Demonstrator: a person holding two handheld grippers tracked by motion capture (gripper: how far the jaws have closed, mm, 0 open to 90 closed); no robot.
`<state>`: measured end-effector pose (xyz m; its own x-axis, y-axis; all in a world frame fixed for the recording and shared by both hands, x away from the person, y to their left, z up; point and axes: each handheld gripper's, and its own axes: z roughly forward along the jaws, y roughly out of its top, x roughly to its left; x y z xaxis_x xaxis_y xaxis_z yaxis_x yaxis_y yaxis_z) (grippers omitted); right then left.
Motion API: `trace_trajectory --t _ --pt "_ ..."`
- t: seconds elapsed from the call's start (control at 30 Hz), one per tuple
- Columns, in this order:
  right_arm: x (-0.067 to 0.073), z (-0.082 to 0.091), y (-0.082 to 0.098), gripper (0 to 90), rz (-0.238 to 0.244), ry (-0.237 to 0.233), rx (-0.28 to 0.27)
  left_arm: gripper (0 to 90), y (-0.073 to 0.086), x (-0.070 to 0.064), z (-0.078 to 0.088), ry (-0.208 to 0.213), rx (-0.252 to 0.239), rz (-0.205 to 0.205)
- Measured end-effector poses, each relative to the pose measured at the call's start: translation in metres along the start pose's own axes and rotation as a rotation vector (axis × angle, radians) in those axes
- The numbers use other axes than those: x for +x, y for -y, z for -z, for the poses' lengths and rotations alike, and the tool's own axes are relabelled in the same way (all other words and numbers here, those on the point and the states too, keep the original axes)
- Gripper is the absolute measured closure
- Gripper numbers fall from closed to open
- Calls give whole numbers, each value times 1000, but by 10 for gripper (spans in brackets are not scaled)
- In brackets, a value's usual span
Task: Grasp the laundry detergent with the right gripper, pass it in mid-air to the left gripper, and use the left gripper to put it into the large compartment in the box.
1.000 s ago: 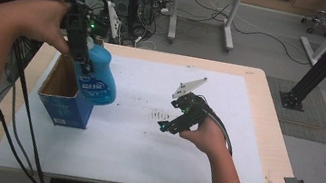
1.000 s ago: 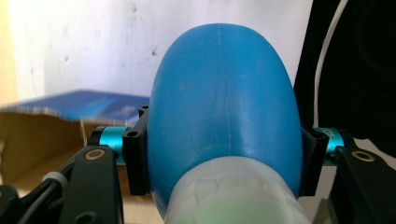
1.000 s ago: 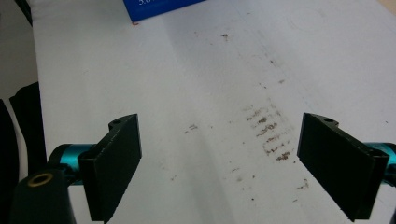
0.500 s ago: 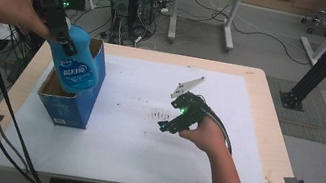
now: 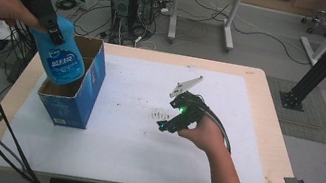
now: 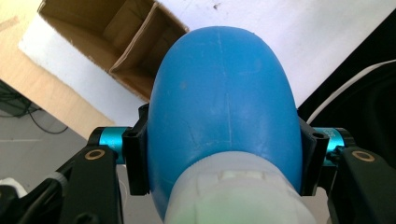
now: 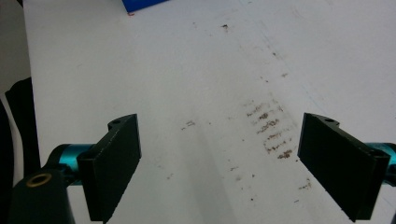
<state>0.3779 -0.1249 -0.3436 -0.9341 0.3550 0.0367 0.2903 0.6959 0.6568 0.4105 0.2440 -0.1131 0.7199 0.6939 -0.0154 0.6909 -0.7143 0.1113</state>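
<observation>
The left claw (image 5: 52, 31) pinched a blue bottle (image 5: 59, 60) by its shoulders, its two jaws pressed against either side just below the white cap (image 6: 233, 198), as the left gripper view showed. In the high view the bottle hung tilted above the open blue cardboard box (image 5: 81, 95) at about nine o'clock on the counter (image 5: 256, 95), its base at the box mouth; whether it touched the rim could not be told. The box's inside was split by a cardboard divider (image 6: 135, 39) into compartments.

The right claw (image 5: 165, 125) rested low over the white sheet (image 5: 120, 150) near the centre, jaws spread wide with nothing between them, over a patch of brown smudges (image 7: 273, 133).

The grip sat on a rounded, smooth surface, so the bottle could likely slide or swing between the pads. Because it hung tilted, its base might catch on the rim or divider and tip the light, unheld box, since the right claw was well apart from it.
</observation>
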Motion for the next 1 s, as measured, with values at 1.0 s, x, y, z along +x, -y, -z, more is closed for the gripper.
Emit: trace_trajectory --t 1.0 --pt "-2 -8 1 126 -8 -13 -13 380 -3 27 -99 4 67 -20"
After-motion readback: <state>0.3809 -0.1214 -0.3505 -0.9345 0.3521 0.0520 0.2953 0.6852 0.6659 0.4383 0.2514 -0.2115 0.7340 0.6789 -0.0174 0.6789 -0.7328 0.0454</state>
